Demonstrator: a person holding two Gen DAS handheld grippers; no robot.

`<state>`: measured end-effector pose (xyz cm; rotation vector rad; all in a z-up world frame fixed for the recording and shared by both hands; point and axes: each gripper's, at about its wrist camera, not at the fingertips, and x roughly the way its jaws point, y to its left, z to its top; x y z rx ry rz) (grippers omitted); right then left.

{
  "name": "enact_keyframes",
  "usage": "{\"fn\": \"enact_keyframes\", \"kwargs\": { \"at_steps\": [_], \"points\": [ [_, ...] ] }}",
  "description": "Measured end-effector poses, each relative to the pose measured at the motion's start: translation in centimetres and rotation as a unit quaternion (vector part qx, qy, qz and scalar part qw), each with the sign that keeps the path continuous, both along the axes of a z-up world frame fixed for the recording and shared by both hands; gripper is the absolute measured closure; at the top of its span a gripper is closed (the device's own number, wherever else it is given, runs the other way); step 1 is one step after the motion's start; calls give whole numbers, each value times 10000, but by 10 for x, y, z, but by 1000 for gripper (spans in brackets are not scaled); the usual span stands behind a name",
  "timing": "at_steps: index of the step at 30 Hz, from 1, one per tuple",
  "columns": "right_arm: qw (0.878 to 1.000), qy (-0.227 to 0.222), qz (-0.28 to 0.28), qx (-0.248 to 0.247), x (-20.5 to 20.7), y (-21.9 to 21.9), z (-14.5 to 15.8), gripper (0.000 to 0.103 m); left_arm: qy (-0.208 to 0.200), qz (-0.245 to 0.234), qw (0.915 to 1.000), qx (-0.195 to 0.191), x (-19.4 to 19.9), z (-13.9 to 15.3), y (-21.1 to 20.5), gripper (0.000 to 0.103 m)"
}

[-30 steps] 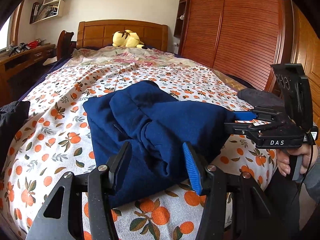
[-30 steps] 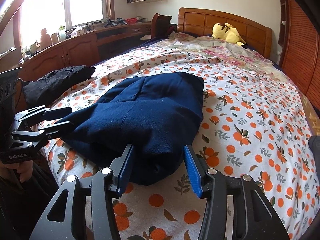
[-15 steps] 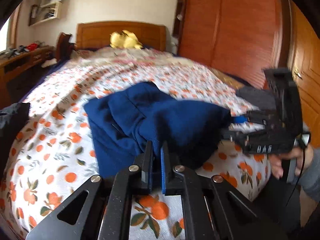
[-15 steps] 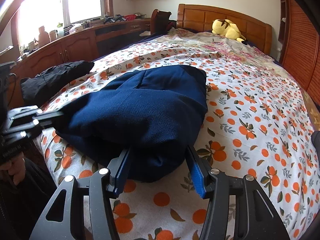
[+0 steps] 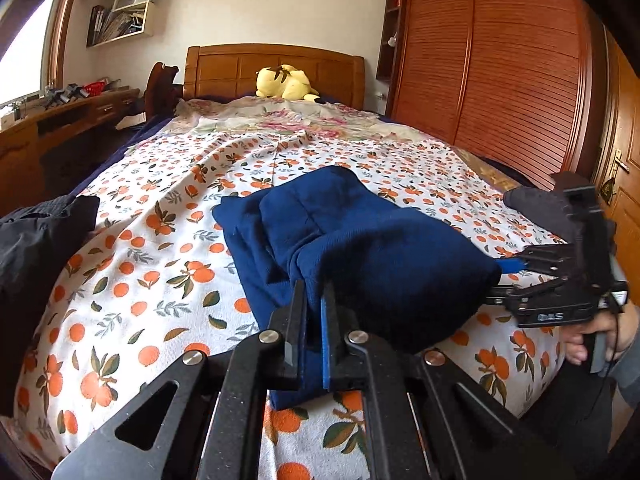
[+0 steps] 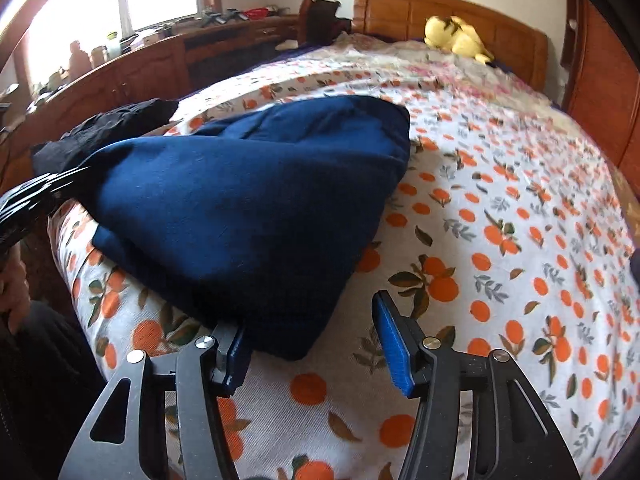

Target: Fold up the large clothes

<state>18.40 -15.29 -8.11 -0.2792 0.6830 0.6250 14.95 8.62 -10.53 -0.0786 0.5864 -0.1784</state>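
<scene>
Along the near edge of the bed (image 5: pixel 132 280), in the left wrist view, the left gripper (image 5: pixel 313 316) is pinched tight on a fold of the navy garment (image 5: pixel 380 256), which lies bunched on the orange-print sheet; its jaws have just closed onto that fold. It looks soft, thick and fairly heavy, likely to sag and slide out of shape, so a hold through a doubled edge seems safest. From the right wrist view, the right gripper (image 6: pixel 316 332) stands apart, its jaws straddling the near corner of the garment (image 6: pixel 248 200) without pinching; that corner looks like the natural place for the second hold
</scene>
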Motion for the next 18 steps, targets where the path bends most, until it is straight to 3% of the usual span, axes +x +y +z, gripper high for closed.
{"fn": "enact_keyframes", "kwargs": {
  "at_steps": [4, 11, 18],
  "points": [
    [9992, -249, 195, 231, -21, -17, 26, 46, 143, 34, 9999, -24, -1, -5, 8, 97],
    [9965, -669, 415, 292, -13, -15, 65, 60, 265, 95, 9995, 147, -3, -13, 6, 97],
    [9975, -44, 708, 80, 16, 7, 24, 62, 328, 168, 9991, 211, -4, -18, 5, 97]
  ]
}}
